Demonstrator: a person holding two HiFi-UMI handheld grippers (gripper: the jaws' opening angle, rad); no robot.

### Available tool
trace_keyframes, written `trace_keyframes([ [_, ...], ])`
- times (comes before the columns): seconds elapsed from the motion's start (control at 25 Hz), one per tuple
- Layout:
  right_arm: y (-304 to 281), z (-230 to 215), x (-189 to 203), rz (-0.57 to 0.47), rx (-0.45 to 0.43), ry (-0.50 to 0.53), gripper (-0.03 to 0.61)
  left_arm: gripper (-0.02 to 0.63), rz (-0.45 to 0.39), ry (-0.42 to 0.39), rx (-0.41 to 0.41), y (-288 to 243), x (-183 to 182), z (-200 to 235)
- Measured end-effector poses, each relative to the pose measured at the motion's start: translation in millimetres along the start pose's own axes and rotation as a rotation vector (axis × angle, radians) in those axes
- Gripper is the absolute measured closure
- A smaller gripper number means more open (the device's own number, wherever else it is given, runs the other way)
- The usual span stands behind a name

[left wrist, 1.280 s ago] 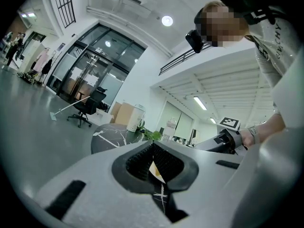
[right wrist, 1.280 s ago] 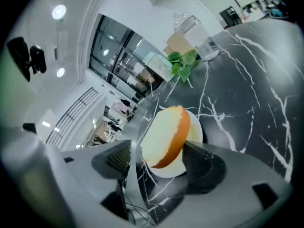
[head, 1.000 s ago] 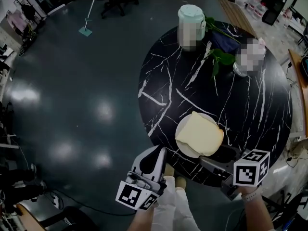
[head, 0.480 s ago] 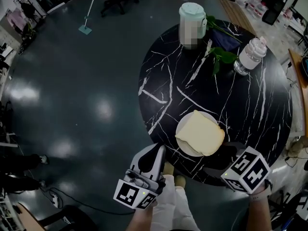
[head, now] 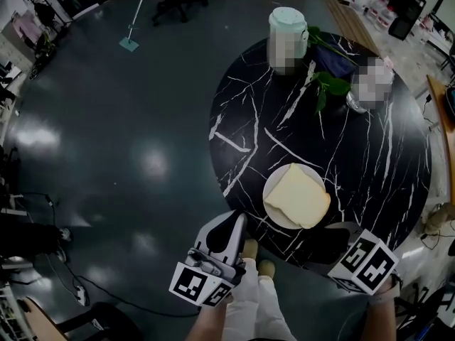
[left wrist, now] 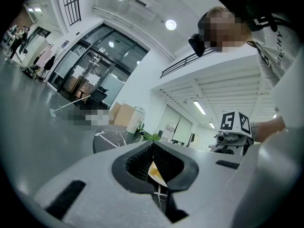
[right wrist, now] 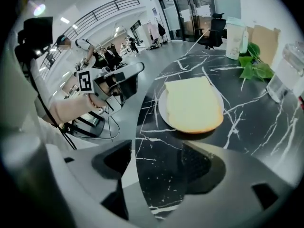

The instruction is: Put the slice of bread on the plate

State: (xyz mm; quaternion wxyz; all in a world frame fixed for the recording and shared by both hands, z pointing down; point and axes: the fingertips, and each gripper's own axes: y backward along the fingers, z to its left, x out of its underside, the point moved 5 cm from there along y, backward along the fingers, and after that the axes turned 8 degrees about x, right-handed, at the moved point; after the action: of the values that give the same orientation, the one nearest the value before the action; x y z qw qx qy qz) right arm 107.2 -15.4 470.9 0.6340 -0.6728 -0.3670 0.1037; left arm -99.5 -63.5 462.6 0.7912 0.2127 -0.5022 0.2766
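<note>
Right tool [right wrist: 159, 170] gapes near the bread [right wrist: 194, 103] lying on the plate [right wrist: 161, 110].

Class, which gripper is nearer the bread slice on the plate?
Right. The right gripper is open over the table, just short of the bread's near edge. The left gripper is shut, off the table's edge, to the bread's left.

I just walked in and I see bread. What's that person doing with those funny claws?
A person stands at a round black marble table with a gripper in each hand. The pale slice of bread lies on the round white plate. The right gripper is open and empty near the plate. The left gripper is shut, beside the table's edge.
</note>
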Motion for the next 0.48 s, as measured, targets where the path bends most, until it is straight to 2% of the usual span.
trace_keyframes([
  [0.12,0.7,9.9,3.5,-0.077,-0.034,-0.029,0.273,0.607,0.007,0.006,0.008,-0.1,-1.3,-3.4],
  [0.48,14.9,38.5,3.0,-0.37,-0.061,-0.063,0.284,0.607,0.057,0.027,0.043,0.0,6.9,-24.7],
])
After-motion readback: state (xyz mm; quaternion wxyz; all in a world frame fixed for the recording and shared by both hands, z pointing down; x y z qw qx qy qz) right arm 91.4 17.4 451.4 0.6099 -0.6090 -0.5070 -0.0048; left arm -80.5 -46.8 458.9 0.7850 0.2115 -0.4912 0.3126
